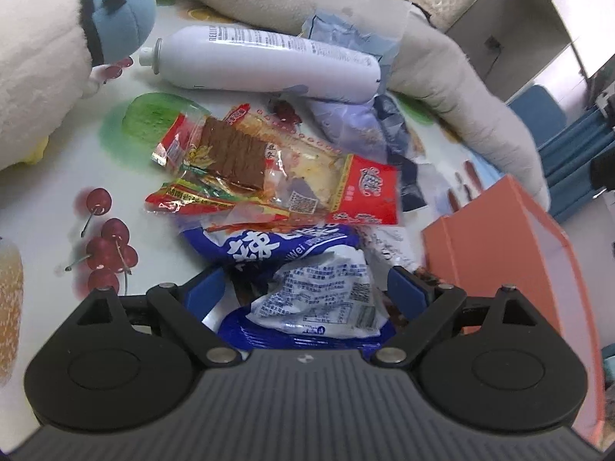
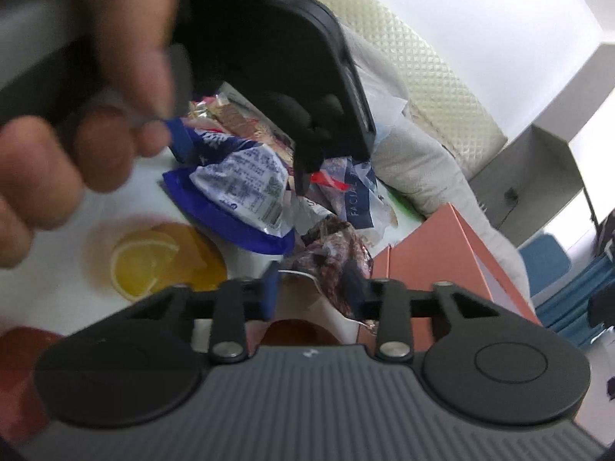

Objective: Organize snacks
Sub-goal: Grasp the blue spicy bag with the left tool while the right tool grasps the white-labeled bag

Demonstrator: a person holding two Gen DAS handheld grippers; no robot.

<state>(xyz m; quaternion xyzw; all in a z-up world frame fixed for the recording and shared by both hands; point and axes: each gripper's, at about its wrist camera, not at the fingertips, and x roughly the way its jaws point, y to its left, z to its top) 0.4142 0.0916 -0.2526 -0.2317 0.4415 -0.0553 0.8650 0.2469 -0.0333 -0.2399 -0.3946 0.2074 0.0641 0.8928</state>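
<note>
Picking from the snack pile on the worktop (image 1: 57,207): left hand-held gripper (image 1: 307,288) gaping wide astride the blue-and-white snack packet (image 1: 307,292), right hand-held gripper (image 2: 313,288) narrowed onto the dark brown snack packet (image 2: 334,253), likely needing lifting toward the orange box (image 2: 442,253) beside.

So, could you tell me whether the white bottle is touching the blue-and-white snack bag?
Apart: the left wrist view shows the red snack packets lying between the white bottle and the blue-and-white snack bag.

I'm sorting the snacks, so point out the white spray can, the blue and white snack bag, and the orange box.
white spray can (image 1: 265,63), left wrist view, mid body
blue and white snack bag (image 1: 303,288), left wrist view, crumpled white back panel
orange box (image 1: 496,246), left wrist view, side wall
</note>
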